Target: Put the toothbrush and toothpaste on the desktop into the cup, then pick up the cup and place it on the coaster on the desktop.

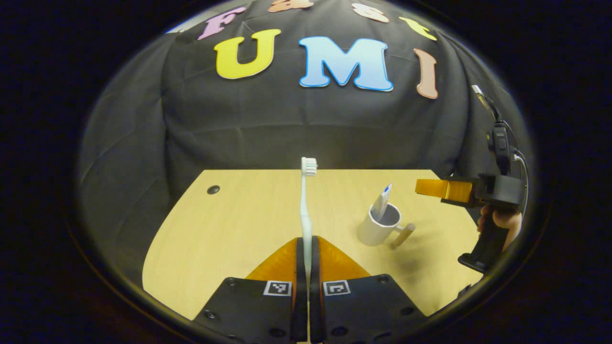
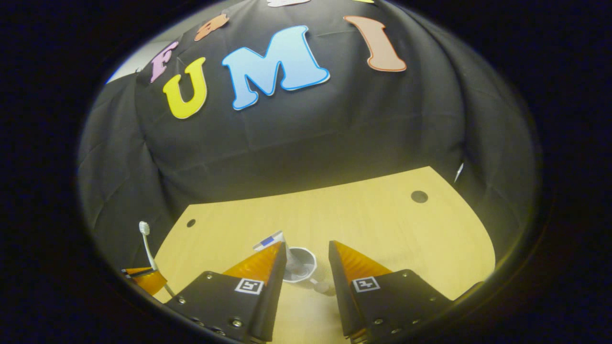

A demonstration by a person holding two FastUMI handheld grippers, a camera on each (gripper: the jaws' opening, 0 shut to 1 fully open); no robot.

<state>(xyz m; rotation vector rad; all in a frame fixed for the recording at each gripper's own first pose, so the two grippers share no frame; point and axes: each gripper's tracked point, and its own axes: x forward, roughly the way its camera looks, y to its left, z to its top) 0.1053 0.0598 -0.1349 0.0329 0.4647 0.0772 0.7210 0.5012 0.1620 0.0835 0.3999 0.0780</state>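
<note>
My left gripper point(image 1: 306, 241) is shut on a white toothbrush point(image 1: 306, 200), which stands upright with its bristle head up. A white cup point(image 1: 379, 226) with a wooden handle stands on the desk to the right. The toothpaste tube point(image 1: 382, 200) leans inside it. In the left gripper view my right gripper point(image 1: 432, 188) hovers above and to the right of the cup, held by a hand. In the right gripper view my right gripper point(image 2: 307, 251) is open above the cup point(image 2: 300, 266), and the toothpaste point(image 2: 269, 240) pokes out beside its left finger. The toothbrush point(image 2: 147, 246) shows far left.
The light wooden desk point(image 1: 239, 224) has a small dark hole near its far left corner point(image 1: 213, 189) and another hole point(image 2: 419, 196) at the far right in the right gripper view. Black cloth hangs behind the desk.
</note>
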